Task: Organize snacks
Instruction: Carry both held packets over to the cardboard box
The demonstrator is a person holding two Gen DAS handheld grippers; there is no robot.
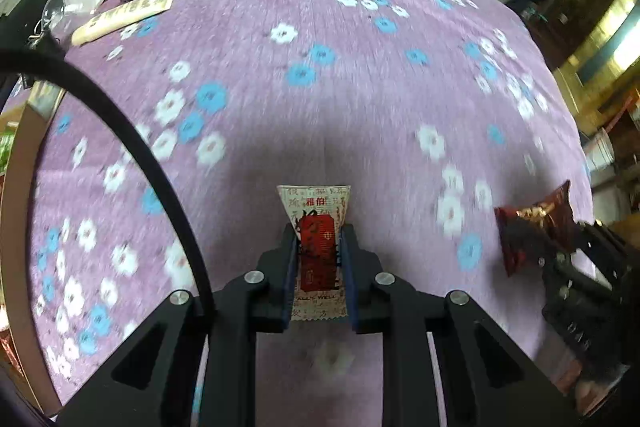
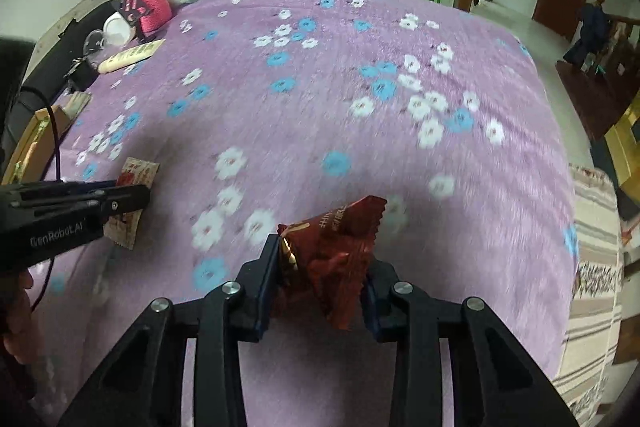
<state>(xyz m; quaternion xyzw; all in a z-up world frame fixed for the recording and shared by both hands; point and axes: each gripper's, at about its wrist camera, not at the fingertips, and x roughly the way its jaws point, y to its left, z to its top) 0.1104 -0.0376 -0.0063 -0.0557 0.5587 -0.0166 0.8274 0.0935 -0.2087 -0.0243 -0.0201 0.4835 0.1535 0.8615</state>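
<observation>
My left gripper (image 1: 319,239) is shut on a cream and red snack packet (image 1: 316,211), held above the purple flowered tablecloth (image 1: 320,87). My right gripper (image 2: 322,251) is shut on a dark red snack packet (image 2: 340,251), also held above the cloth. In the left wrist view the right gripper (image 1: 576,247) shows at the right with the dark red packet (image 1: 528,227). In the right wrist view the left gripper (image 2: 132,199) shows at the left with the cream packet (image 2: 136,173).
At the far left of the table stand a pink knitted jar (image 2: 150,3), a white cup (image 2: 118,27), a glass (image 2: 94,41) and a cream tube (image 2: 132,55). A wooden rim (image 1: 24,227) and a black cable (image 1: 160,163) lie at the left. A striped cloth (image 2: 592,267) hangs at the right edge.
</observation>
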